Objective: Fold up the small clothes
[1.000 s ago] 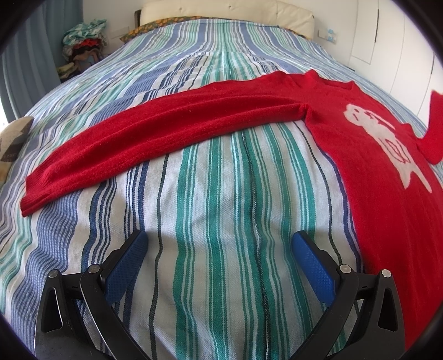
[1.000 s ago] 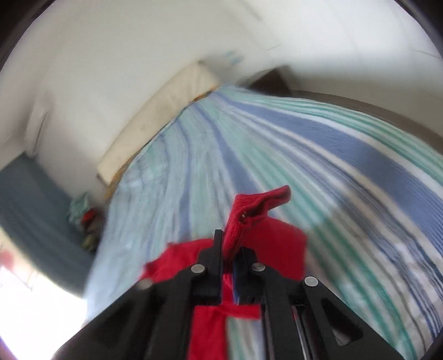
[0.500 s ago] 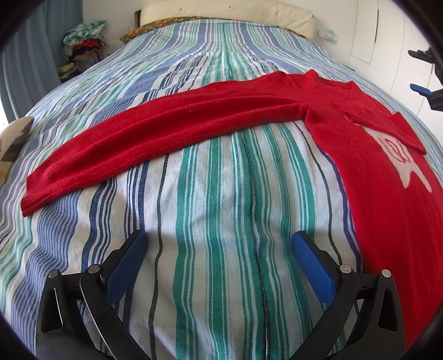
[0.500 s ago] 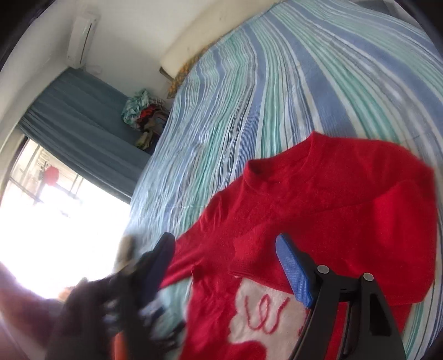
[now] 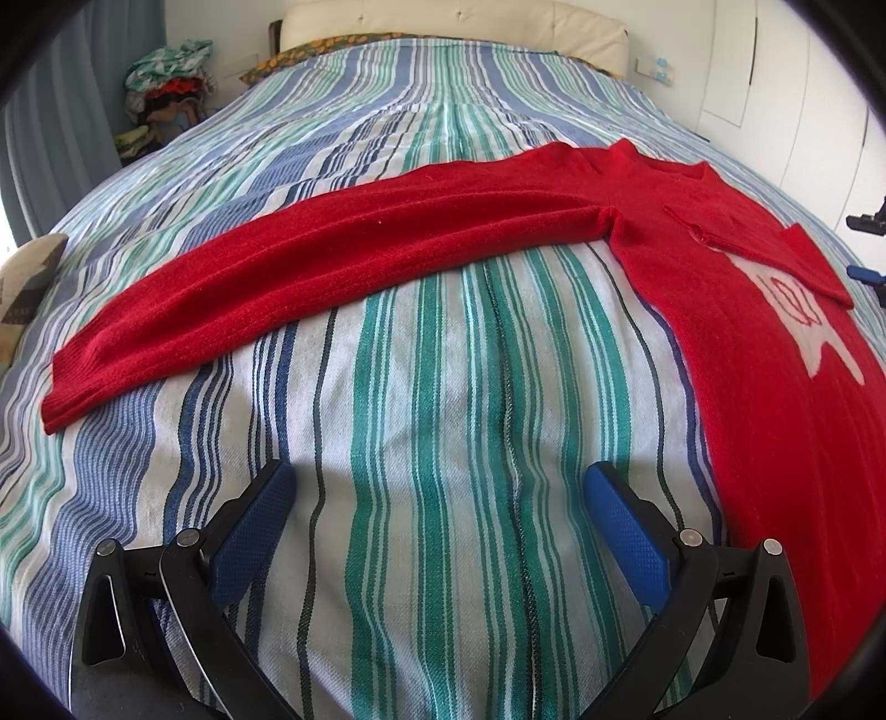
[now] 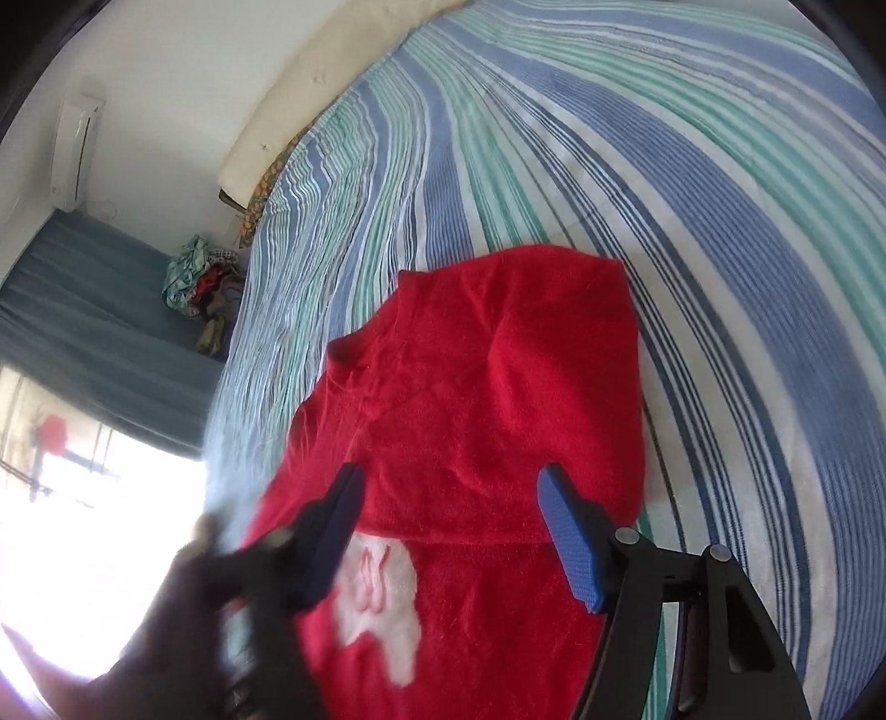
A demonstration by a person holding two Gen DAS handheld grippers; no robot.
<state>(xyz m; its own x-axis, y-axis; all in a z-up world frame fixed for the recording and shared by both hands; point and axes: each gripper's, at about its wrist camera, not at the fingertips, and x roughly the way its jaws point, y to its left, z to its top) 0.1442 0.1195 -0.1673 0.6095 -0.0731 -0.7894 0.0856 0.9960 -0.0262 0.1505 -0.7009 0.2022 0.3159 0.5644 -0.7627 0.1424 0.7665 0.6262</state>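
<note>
A red sweater (image 5: 747,343) with a white motif (image 6: 382,609) lies flat on the striped bed (image 5: 443,387). One sleeve (image 5: 332,266) stretches out to the left. The other sleeve (image 6: 498,399) lies folded across the chest and covers the top of the motif. My left gripper (image 5: 437,498) hovers open over bare bedspread, short of the stretched sleeve, with nothing between its blue pads. My right gripper (image 6: 448,498) hangs just above the folded sleeve near its cuff; its jaws are closing, with no cloth between them. The right gripper's tips (image 5: 864,246) show at the left wrist view's right edge.
A cream headboard (image 5: 454,22) and a patterned pillow (image 5: 310,55) mark the bed's far end. A heap of clothes (image 5: 166,83) sits by the blue curtain (image 6: 99,310). A cushion (image 5: 27,282) lies at the bed's left edge. White wardrobe doors (image 5: 803,83) stand on the right.
My right gripper let go of the sleeve cuff, which now lies folded over the chest. It opened wide, tipped down and sank toward the sweater. The left gripper stayed still.
</note>
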